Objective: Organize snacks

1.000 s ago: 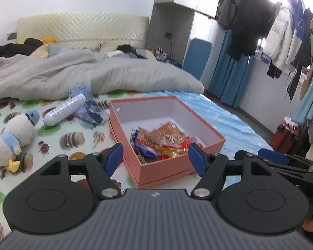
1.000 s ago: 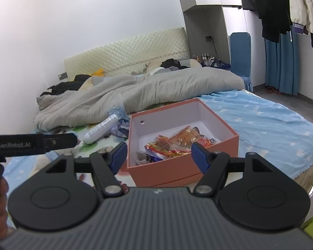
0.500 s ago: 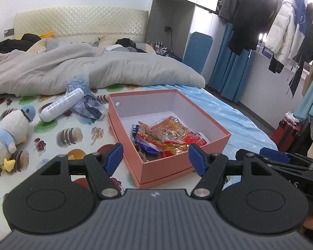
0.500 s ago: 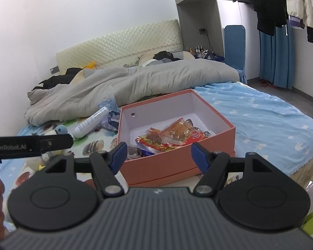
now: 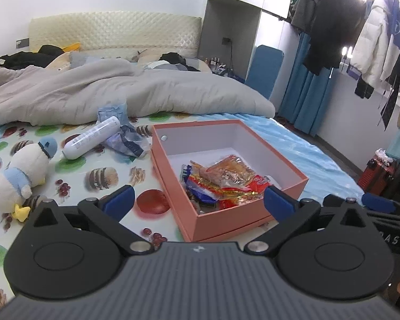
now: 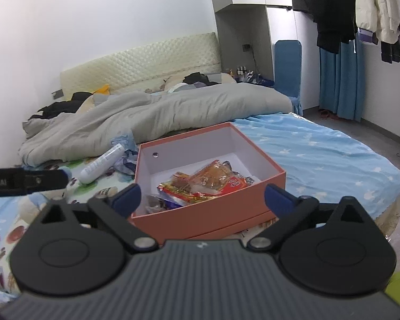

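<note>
An open salmon-pink box (image 5: 170, 184) (image 6: 208, 218) stands on the bed. A heap of snack packets (image 5: 221, 181) (image 6: 202, 181) in red, orange and blue wrappers lies inside it. My left gripper (image 5: 198, 200) is open and empty, held above the near side of the box. My right gripper (image 6: 201, 196) is open and empty too, just before the box's near wall. The left gripper also shows in the right wrist view (image 6: 26, 180) at the left edge.
A white bottle (image 5: 92, 137) (image 6: 102, 164) and crumpled blue wrapping (image 5: 125, 141) lie left of the box. A plush duck (image 5: 18, 176) lies further left. A grey duvet (image 5: 114, 93) covers the back of the bed. Clothes hang at the right (image 5: 333, 21).
Both grippers have risen and tilted a little, so the box sits lower and nearer in both views. Both stay open and empty.
</note>
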